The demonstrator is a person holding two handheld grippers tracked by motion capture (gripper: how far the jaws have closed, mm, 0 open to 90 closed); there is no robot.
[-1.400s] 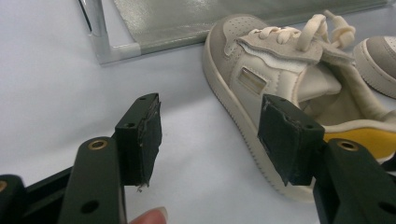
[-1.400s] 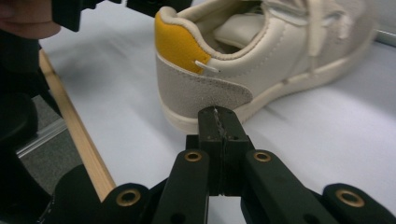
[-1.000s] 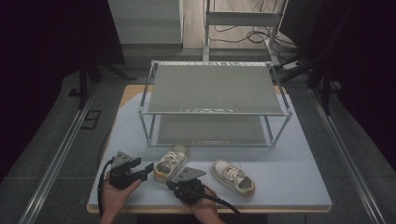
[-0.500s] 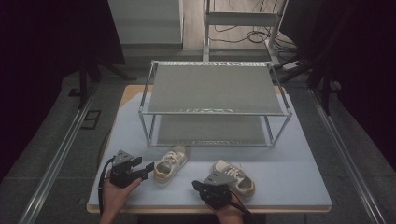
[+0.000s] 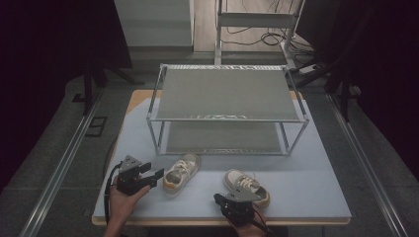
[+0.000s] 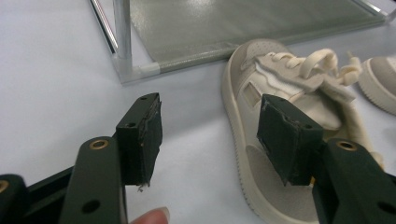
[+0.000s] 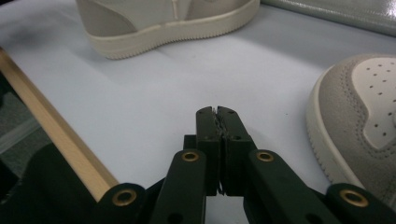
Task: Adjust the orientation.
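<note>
Two-tier metal shoe rack (image 5: 227, 94) stood mid-table, both shelves bare. Pale blue mat (image 5: 316, 182) covered wooden table (image 5: 136, 96). Cables (image 5: 269, 37) lay on floor behind.

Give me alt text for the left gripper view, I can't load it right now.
The left hand-held gripper is open, its two black jaws apart, one of them in front of a beige lace-up shoe lying on a pale blue table. Behind stands the corner post of a metal shoe rack with its grey lower shelf, and the toe of a second shoe at the right edge.
</note>
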